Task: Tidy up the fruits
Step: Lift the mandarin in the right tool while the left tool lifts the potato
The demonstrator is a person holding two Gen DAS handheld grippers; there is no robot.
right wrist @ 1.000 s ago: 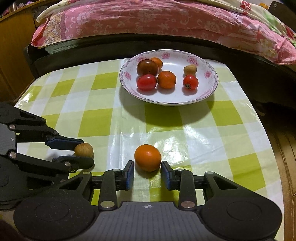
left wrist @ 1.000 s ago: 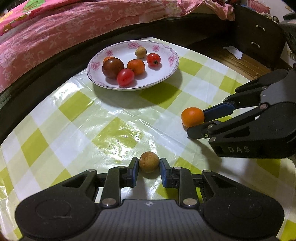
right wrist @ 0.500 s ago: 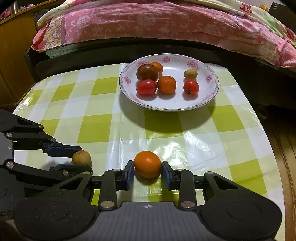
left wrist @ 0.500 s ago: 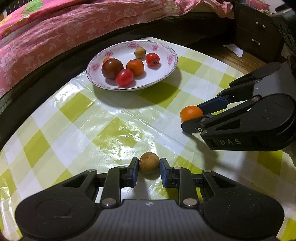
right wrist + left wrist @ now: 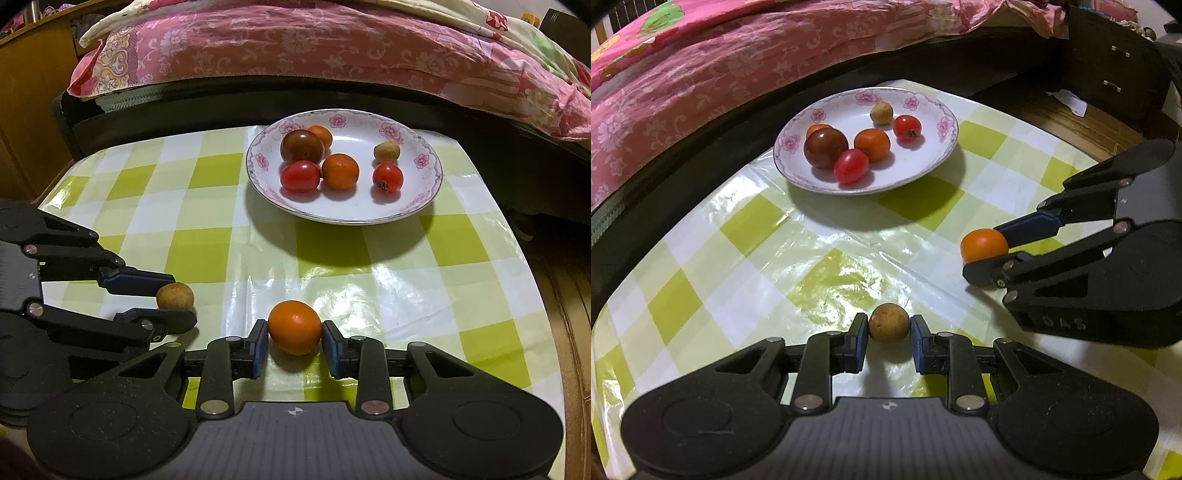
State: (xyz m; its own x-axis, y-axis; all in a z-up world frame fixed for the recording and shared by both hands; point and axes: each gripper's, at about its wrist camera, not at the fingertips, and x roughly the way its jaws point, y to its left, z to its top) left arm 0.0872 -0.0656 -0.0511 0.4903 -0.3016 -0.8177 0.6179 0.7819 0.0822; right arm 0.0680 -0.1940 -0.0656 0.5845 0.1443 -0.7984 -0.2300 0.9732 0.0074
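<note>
Nearest, the left gripper [image 5: 888, 328] pinches a small, round, dull-brown longan [image 5: 888, 323] on the checked cloth [image 5: 746, 236]. Just beside it, the right gripper [image 5: 294, 339] clamps a smooth, glossy orange fruit [image 5: 294, 327], also on the cloth. Farther off stands the flowered plate [image 5: 424, 192], holding two red tomatoes, a dark one, two orange fruits and another longan. Beyond lies a pink bedspread [image 5: 295, 48].
</note>
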